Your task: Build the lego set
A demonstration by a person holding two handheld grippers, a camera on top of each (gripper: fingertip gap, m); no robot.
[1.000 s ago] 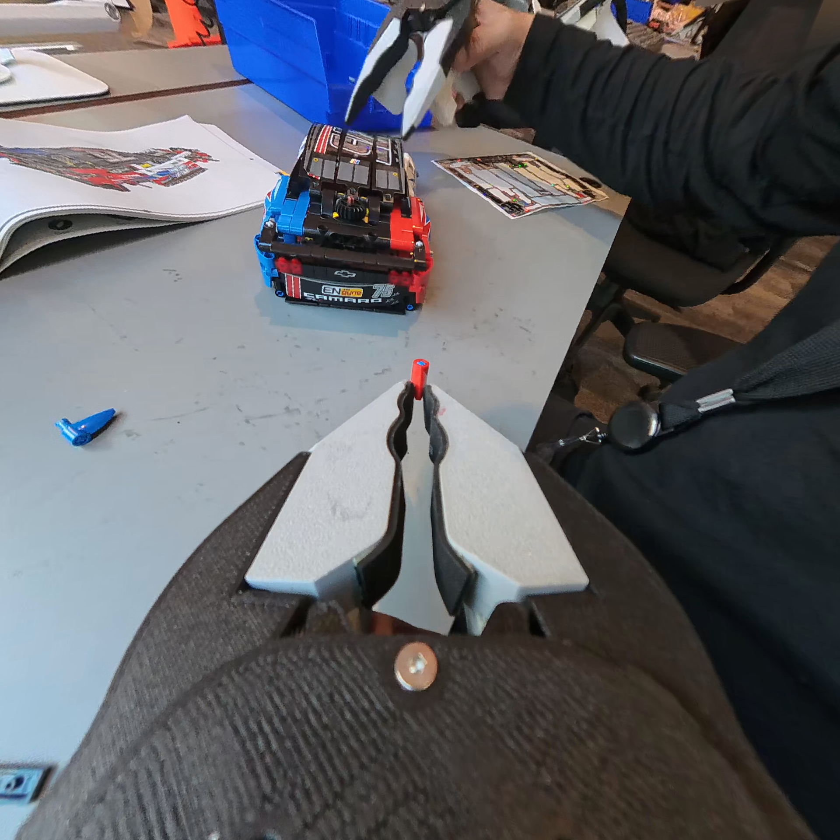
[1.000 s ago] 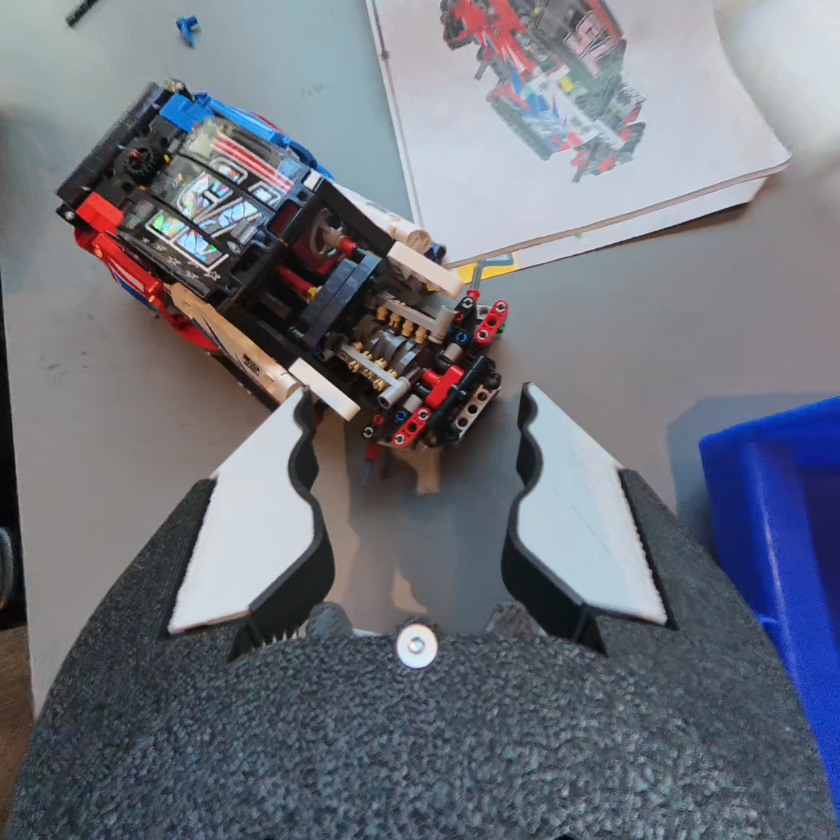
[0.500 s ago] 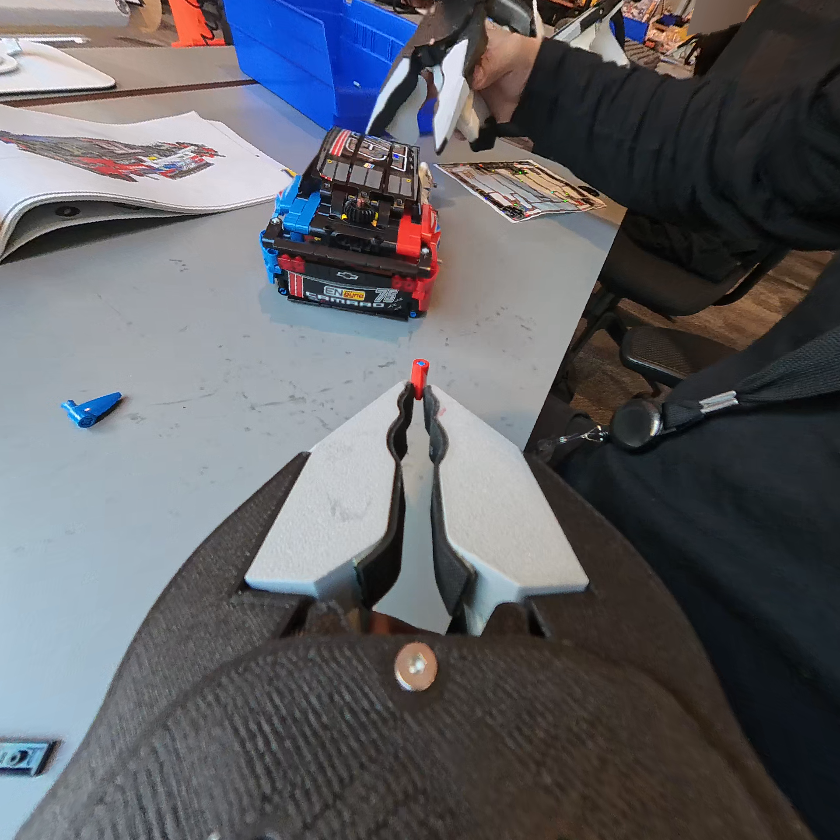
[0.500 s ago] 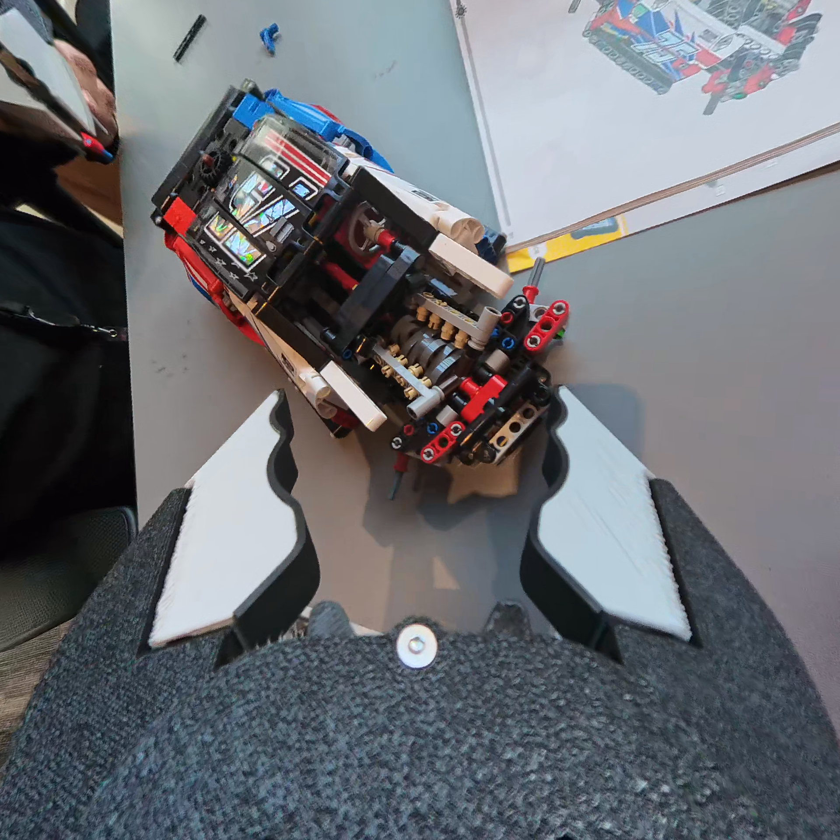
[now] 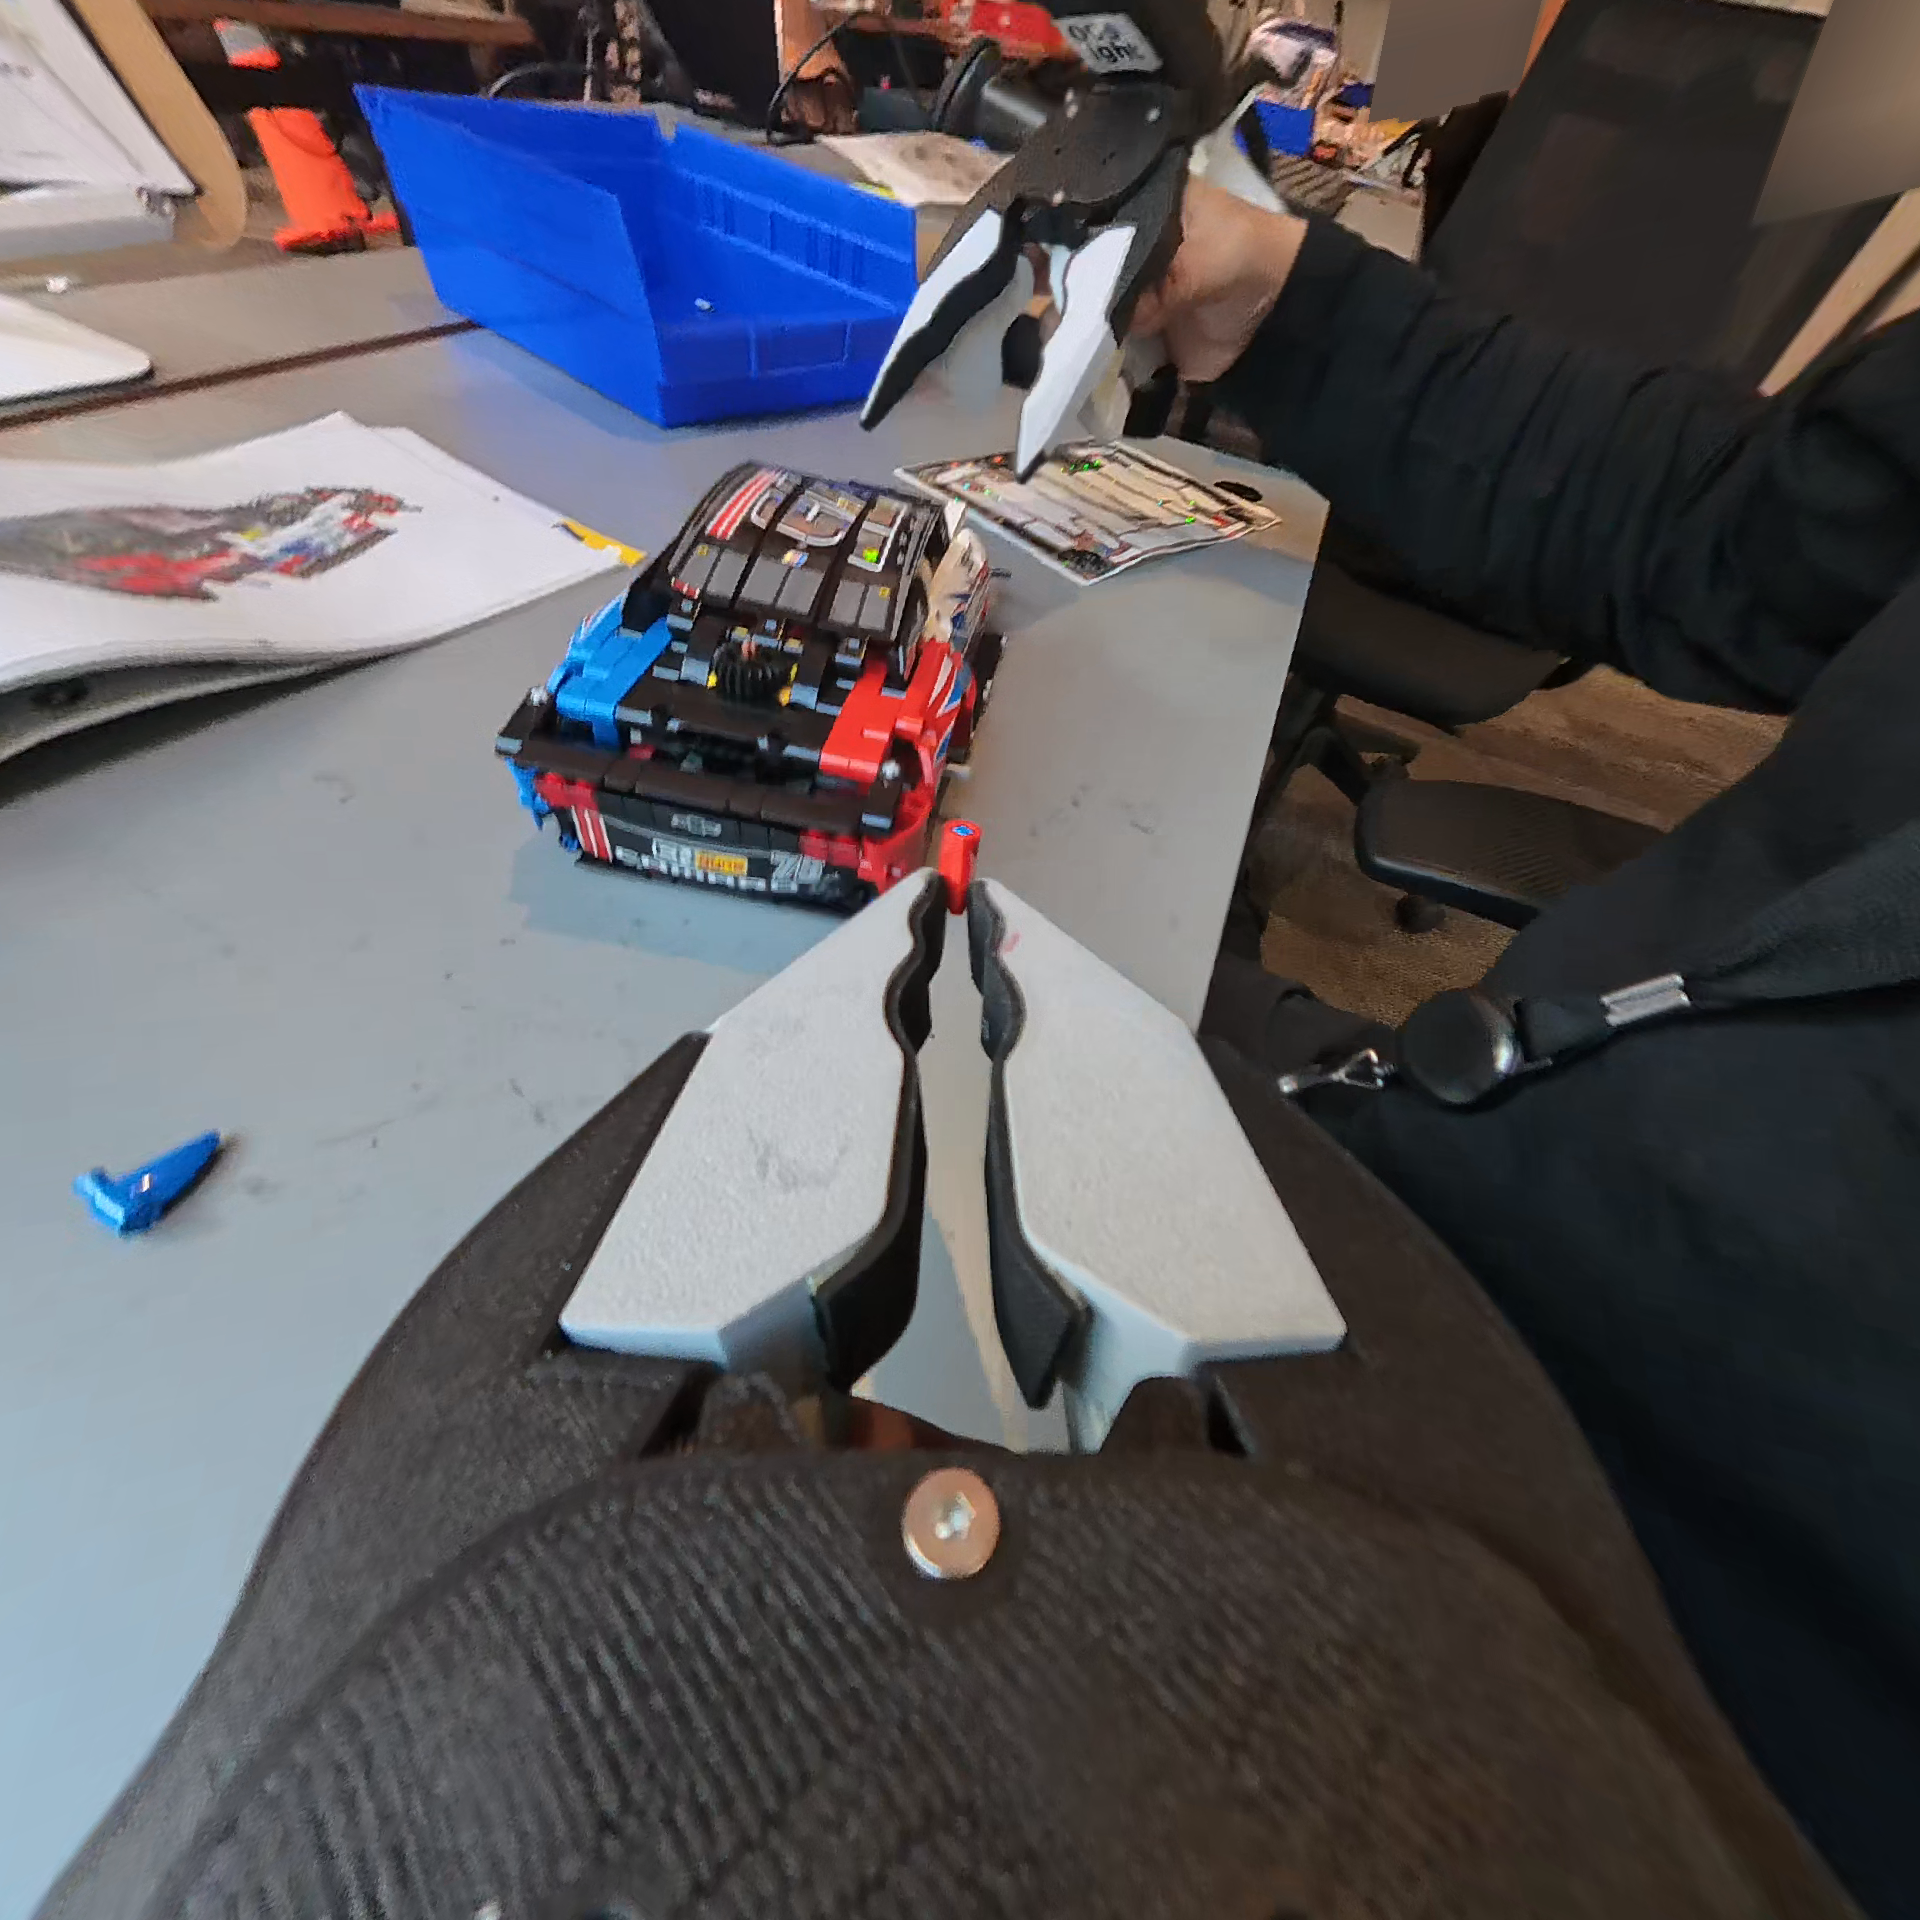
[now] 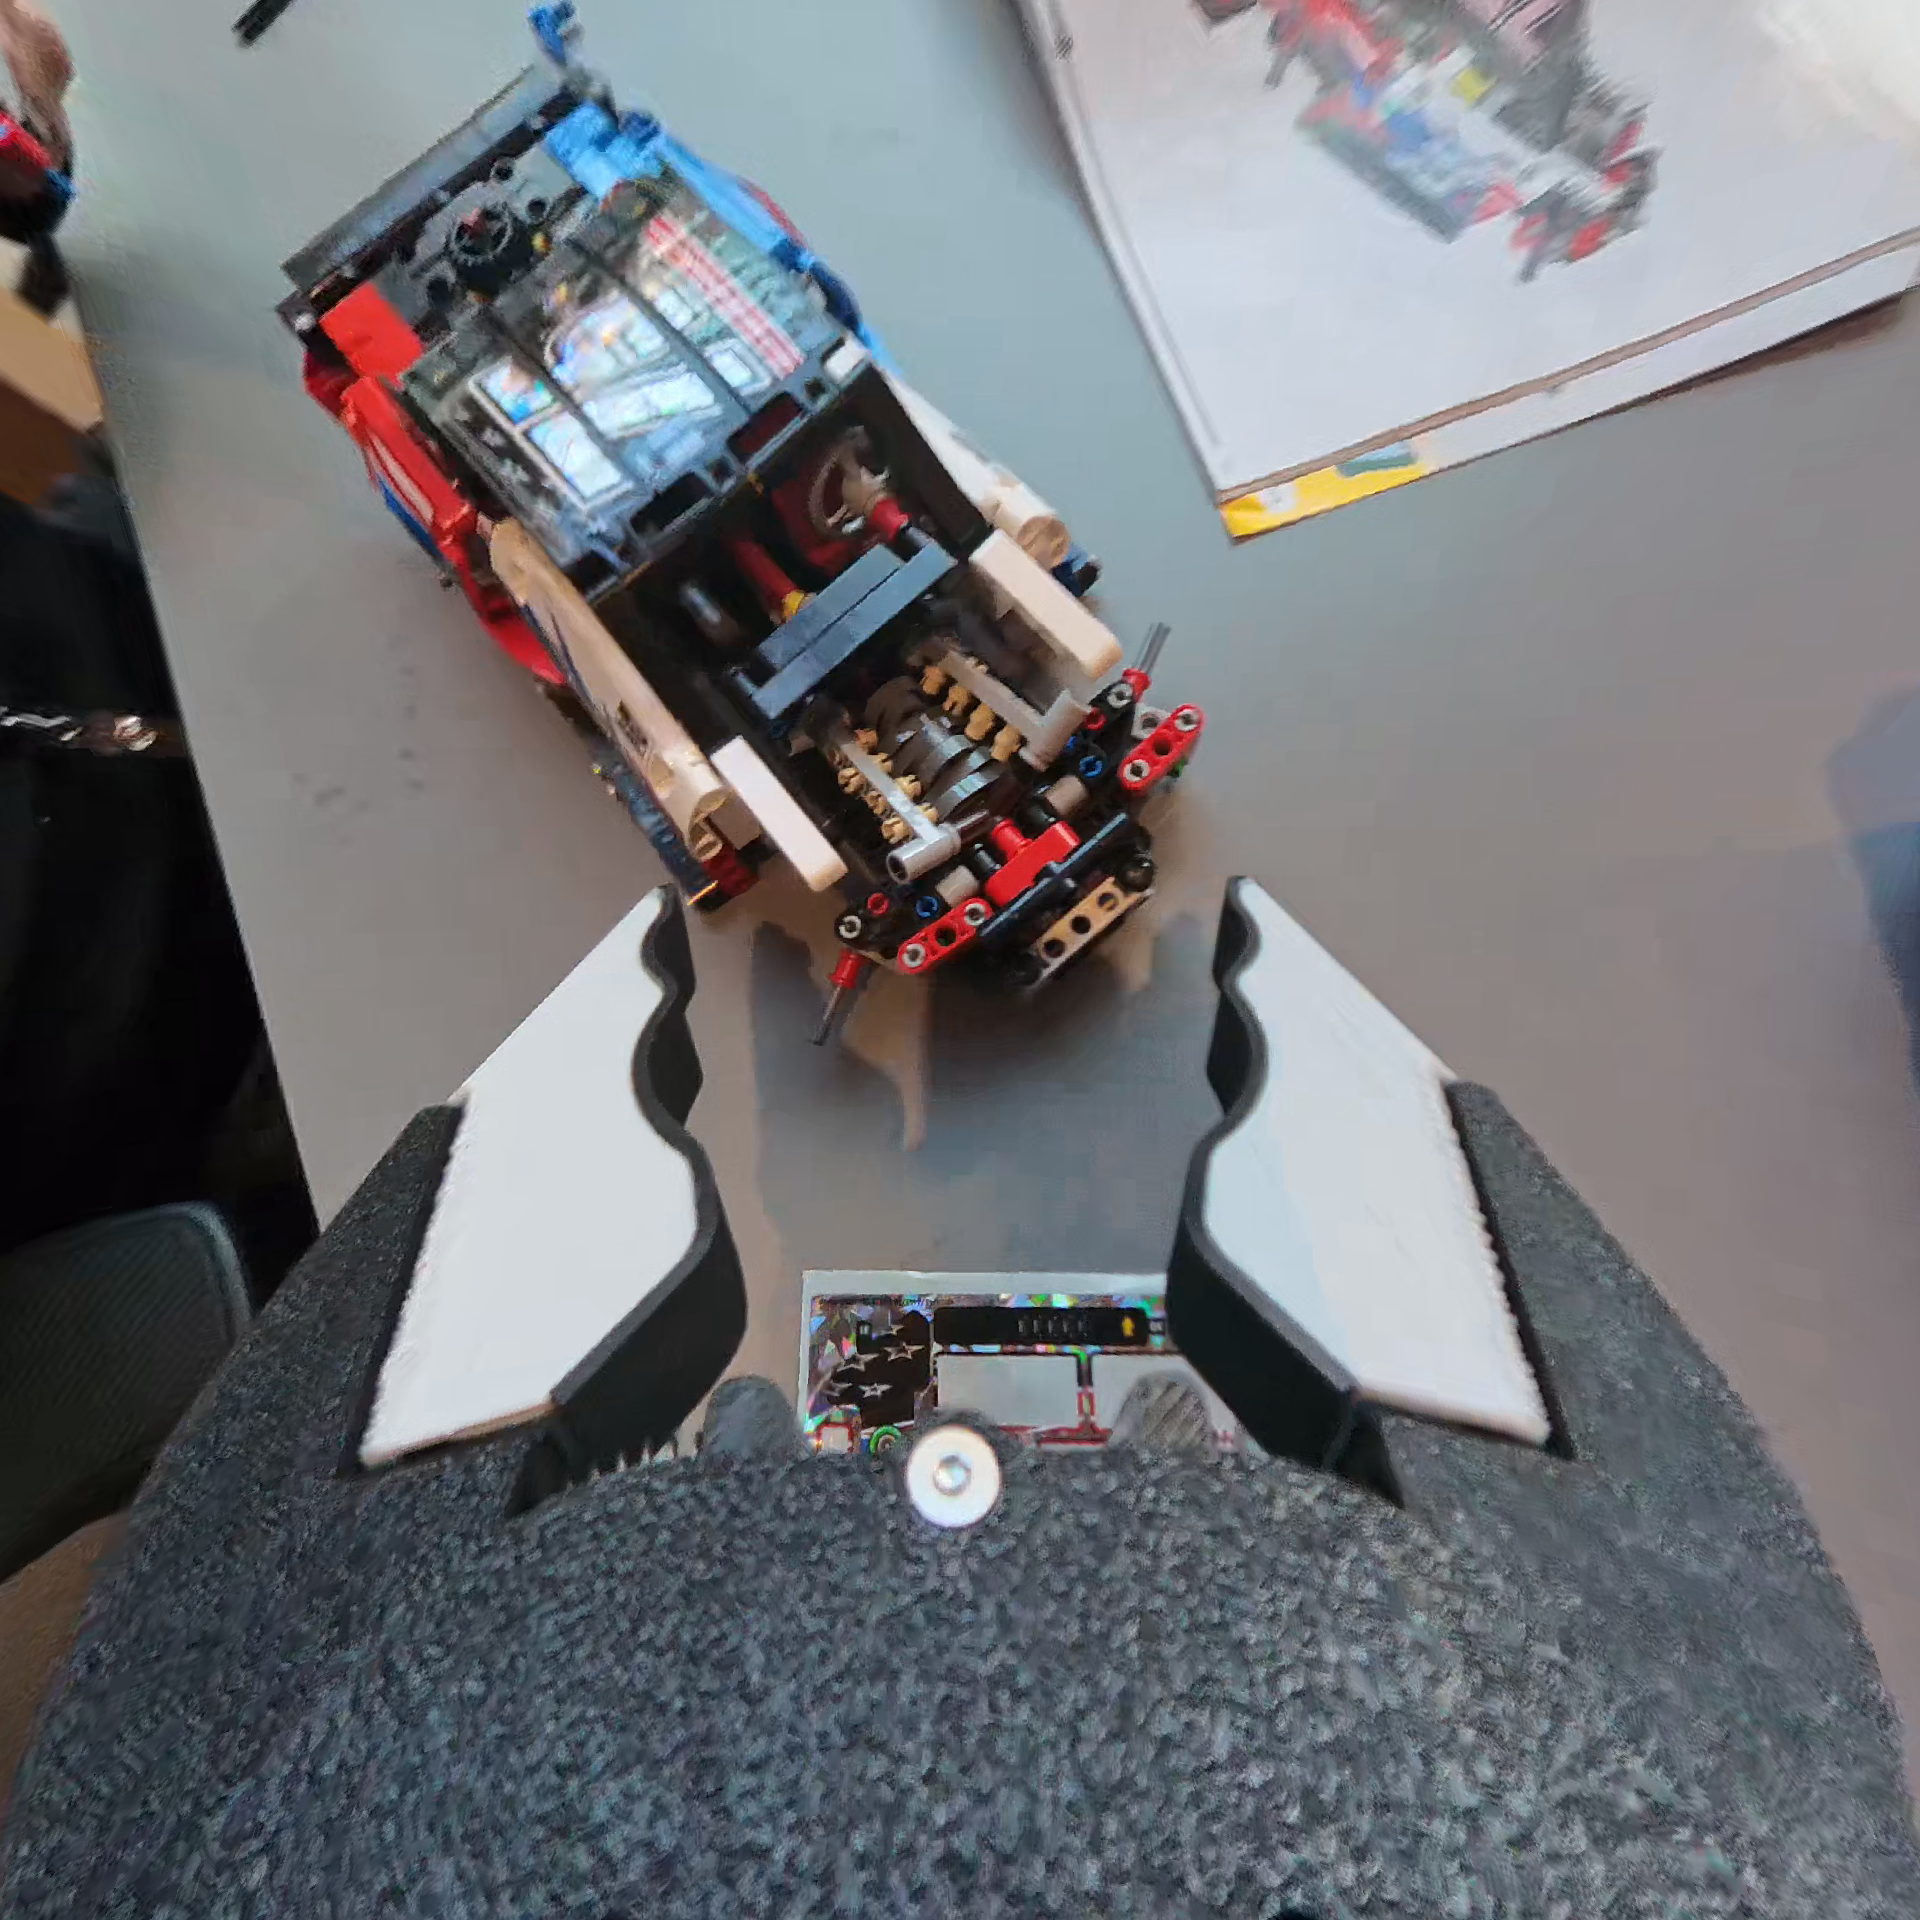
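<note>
- Left gripper (image 5: pixel 956 896) fingers clamp a small red pin (image 5: pixel 958 850).
- Right gripper (image 6: pixel 951 940) fingers spread wide above a sticker sheet (image 6: pixel 997 1361).
- Lego race car (image 5: pixel 758 691), its rear bearing printed lettering, sits on the grey table (image 5: pixel 260 987).

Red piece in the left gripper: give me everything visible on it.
The red pin is a small, slim cylinder of glossy plastic with a blue tip showing at its top end. It stands roughly upright, pinched at its lower part between the fingertips of the left gripper, jaws nearly closed on it. It is held above the grey table, just short of the lego car rear, not touching it. Its lower end is hidden.
</note>
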